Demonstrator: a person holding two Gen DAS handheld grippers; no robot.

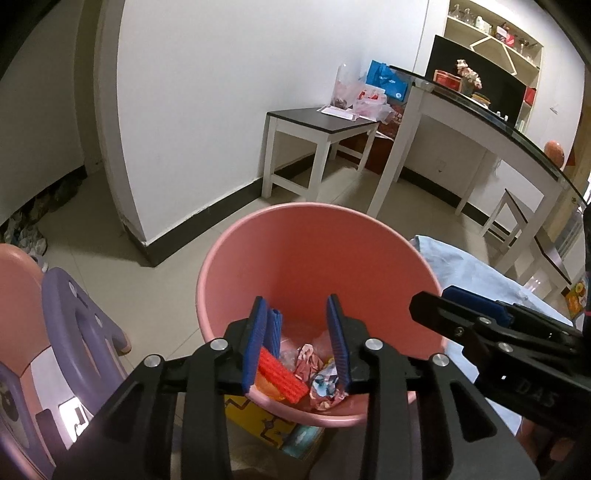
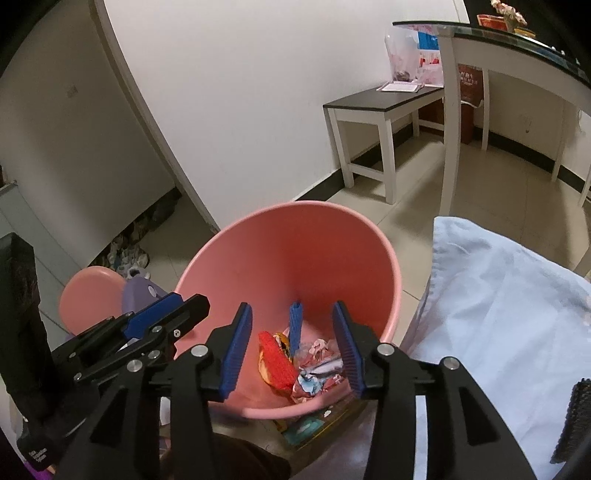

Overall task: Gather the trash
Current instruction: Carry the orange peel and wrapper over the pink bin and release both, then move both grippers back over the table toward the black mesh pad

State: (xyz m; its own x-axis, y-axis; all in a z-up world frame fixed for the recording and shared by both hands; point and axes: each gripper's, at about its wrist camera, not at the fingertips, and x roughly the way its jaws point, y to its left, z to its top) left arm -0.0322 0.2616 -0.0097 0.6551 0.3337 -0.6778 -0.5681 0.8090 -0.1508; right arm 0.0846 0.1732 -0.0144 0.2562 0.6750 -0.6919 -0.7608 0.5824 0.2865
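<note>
Pretty clearly somebody's home, a lived-in room

Beige tiled floor (image 2: 498,184), white walls with dark skirting, a low white bench with a dark top (image 1: 317,122) piled with plastic bags (image 1: 364,98), open shelving full of glassware (image 1: 491,33), shoes heaped in a corner (image 1: 26,225), and a purple-and-pink kids' chair (image 1: 74,325).
</note>
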